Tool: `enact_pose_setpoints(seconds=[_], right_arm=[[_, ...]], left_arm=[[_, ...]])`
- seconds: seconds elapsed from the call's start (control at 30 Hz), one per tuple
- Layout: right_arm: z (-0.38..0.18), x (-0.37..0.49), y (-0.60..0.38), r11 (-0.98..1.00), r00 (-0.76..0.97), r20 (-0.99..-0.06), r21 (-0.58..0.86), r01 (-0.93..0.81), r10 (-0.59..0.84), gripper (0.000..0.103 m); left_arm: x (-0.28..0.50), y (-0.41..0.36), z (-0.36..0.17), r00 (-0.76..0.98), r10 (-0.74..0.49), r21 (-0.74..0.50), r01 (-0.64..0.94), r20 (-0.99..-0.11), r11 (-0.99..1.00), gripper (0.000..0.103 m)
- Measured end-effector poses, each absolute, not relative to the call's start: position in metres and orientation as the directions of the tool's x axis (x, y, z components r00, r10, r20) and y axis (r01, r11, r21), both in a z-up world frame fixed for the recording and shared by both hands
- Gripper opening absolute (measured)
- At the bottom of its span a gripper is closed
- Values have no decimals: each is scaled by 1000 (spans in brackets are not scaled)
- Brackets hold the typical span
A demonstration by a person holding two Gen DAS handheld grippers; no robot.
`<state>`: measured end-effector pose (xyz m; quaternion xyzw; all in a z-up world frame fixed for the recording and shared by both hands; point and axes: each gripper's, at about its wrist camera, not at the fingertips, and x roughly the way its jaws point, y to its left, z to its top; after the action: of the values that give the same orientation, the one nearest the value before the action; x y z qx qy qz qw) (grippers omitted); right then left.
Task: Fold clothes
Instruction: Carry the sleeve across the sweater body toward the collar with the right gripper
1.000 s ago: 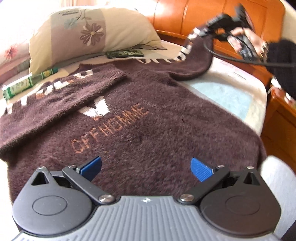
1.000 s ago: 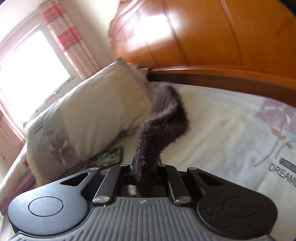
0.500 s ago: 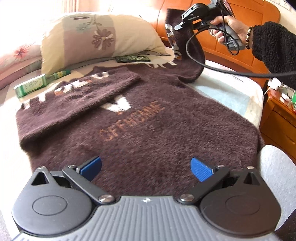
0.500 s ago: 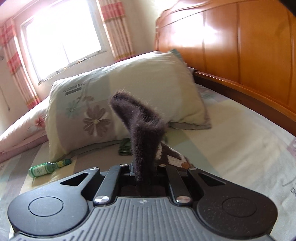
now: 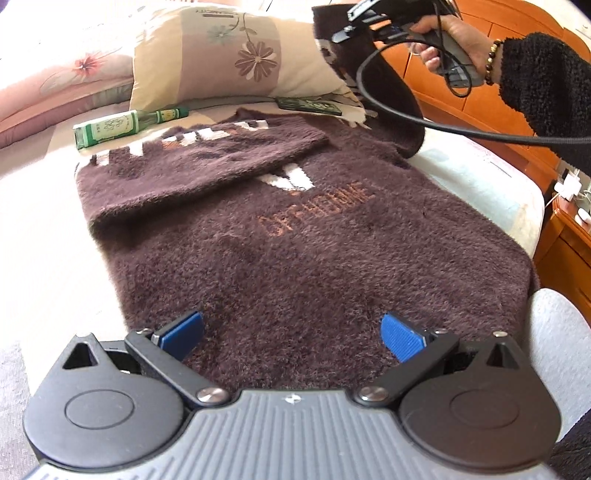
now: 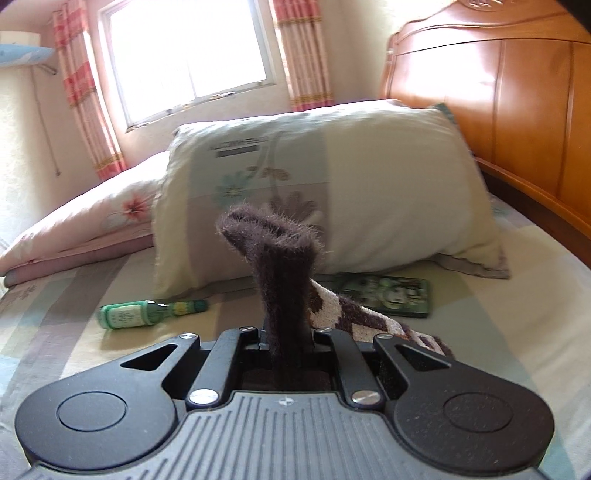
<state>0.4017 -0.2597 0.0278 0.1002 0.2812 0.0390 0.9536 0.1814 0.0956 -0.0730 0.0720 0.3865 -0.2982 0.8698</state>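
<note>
A fuzzy brown sweater (image 5: 295, 229) with orange lettering lies flat on the bed. Its left sleeve (image 5: 199, 162) is folded across the chest. My left gripper (image 5: 291, 332) is open and empty, low over the sweater's hem. My right gripper (image 6: 286, 343) is shut on the cuff of the right sleeve (image 6: 280, 266) and holds it lifted above the bed. In the left wrist view that gripper (image 5: 354, 26) is at the top right, with the sleeve (image 5: 391, 96) hanging from it near the headboard.
A floral pillow (image 5: 229, 55) lies beyond the sweater's collar. A green bottle (image 5: 122, 125) and a dark green flat box (image 5: 310, 105) lie by it. A wooden headboard (image 6: 517, 92) and a bedside cabinet (image 5: 569, 236) are on the right.
My right gripper has lifted the right sleeve and swung it leftward, from facing the headboard to facing the pillow. My left gripper stays open over the hem.
</note>
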Motion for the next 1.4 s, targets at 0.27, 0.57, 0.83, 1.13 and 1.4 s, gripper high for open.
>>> enact_pose_setpoints(seconds=[0.27,0.57,0.83,1.13,1.4], right_arm=[[16,413,-198,983,825,-537,143,-113,173,11],[-4,418,-138,976,810,-545,92,-200,217,11],[-16,417,-99,968,805,-544,58,-244,236,11],[-38,421,-68,959,786,-568,17,-284,242,11],[-59,423,-45,948,768,-592,-20,-318,245,11]], left_arm=[[175,97,-77,502,-461,-119,572,-731,811,102],[168,100,-80,482,-449,-132,557,-753,820,102],[161,107,-84,462,-451,-173,526,-764,833,102],[159,109,-85,463,-448,-186,507,-765,842,102],[160,109,-86,461,-445,-190,499,-768,846,102]])
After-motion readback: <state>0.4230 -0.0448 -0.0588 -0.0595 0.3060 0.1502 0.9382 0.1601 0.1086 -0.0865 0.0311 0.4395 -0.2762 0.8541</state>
